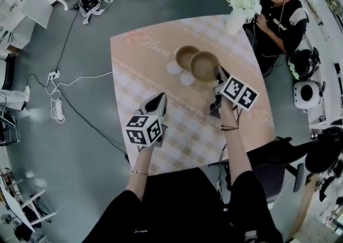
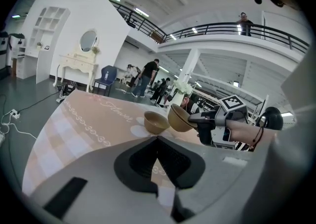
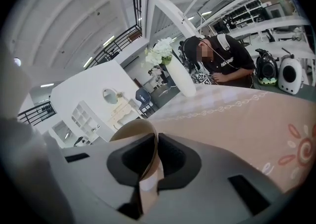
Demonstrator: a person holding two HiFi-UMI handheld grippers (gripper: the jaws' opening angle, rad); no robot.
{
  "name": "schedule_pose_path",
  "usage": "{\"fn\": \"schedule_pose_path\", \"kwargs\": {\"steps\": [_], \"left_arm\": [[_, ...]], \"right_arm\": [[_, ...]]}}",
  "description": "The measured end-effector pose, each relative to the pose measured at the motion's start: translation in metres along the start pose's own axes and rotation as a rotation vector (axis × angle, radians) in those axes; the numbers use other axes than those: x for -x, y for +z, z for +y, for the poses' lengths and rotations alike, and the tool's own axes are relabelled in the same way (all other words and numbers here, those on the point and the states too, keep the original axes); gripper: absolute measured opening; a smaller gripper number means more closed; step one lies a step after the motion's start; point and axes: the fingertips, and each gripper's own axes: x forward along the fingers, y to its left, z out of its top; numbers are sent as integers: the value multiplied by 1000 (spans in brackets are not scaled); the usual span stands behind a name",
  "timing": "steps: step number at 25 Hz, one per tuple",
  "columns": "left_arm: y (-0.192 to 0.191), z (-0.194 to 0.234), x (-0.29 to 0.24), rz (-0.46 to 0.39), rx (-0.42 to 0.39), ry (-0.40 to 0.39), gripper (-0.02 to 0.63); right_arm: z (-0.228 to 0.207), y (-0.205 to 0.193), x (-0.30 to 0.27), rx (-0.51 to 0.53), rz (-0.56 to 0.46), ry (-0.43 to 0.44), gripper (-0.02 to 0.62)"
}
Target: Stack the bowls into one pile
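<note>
The right tongs [image 3: 154,141] are closed on the rim of a light brown bowl, the tilted bowl [image 3: 132,136]. One pad is inside the wall and the other is outside, so the thin edge stands between them. In the left gripper view this bowl leans with its opening turned up and away from the right tongs.

Just beside it stands the upright bowl [image 1: 187,56], of the same colour, on the far part of the tabletop [image 1: 139,70]. In the head view the two rims meet or overlap; I cannot tell if they really touch.

The left tongs [image 2: 158,141] have their jaws together with nothing between them. They are over the near part of the tabletop, well apart from both bowls and pointing towards them.

The tabletop has a pink and beige checked cloth [image 1: 177,129] with white flower prints near the bowls. At its far corner there is a white vase [image 1: 234,20] with white flowers, and behind it a person [image 1: 281,12] in dark clothes.
</note>
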Motion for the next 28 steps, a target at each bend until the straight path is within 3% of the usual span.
{"fn": "schedule_pose_path", "kwargs": {"steps": [13,28], "left_arm": [[-7,13,-23,26,16,27,-3],[-11,24,-34,47,57,39,-3]], "right_arm": [[28,3,-55,69,49,27,12],[30,-12,-92,198,148,-14,23]]}}
